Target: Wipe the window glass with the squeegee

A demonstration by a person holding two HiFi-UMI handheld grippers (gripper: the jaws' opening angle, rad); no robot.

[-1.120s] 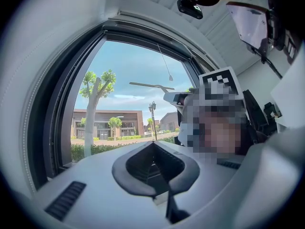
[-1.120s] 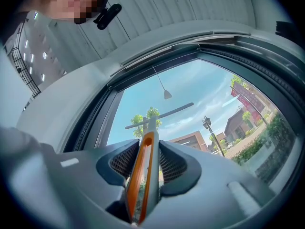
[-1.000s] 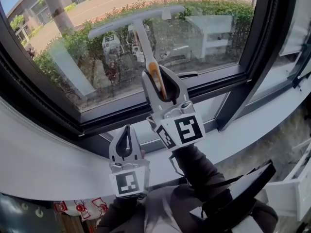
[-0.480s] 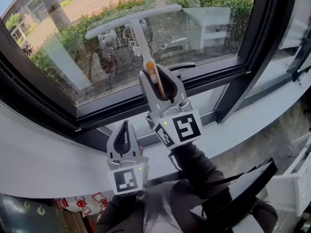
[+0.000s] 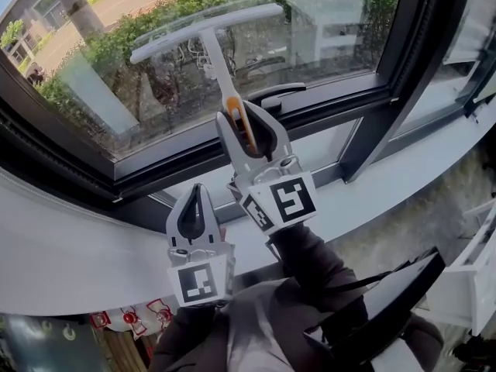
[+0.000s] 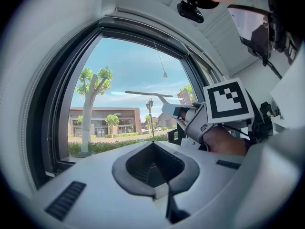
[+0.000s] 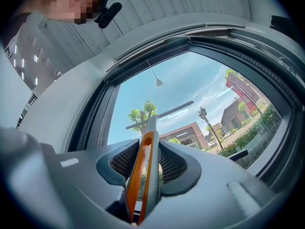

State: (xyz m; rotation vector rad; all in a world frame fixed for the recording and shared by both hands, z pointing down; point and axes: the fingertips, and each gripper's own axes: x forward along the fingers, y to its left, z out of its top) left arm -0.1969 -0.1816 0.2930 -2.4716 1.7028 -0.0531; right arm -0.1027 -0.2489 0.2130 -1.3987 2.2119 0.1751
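**Inspector:** Right claw (image 5: 244, 121), status?

**Assistant:** Pinching the orange-and-grey handle of the squeegee (image 5: 211, 53). The shaft runs up to the window glass (image 5: 341, 53). The blade lies across the upper part of the glass, tilted, left end lower. Contact with the glass cannot be confirmed.

**Inspector:** Left claw (image 5: 194, 192)?

**Assistant:** Pressed together on nothing, below the glass, over the white sill (image 5: 70, 246).

**Inspector:** Writing?

**Assistant:** Square black-and-white markers on both cubes. A red sign (image 7: 240, 90) beyond the glass, too small to read.

**Inspector:** Edges, room?

**Assistant:** Both blade ends stop short of the dark frame (image 5: 418, 45), with bare glass on either side. The window handle (image 5: 280, 93) sits at the lower edge of the glass, just right of the shaft.
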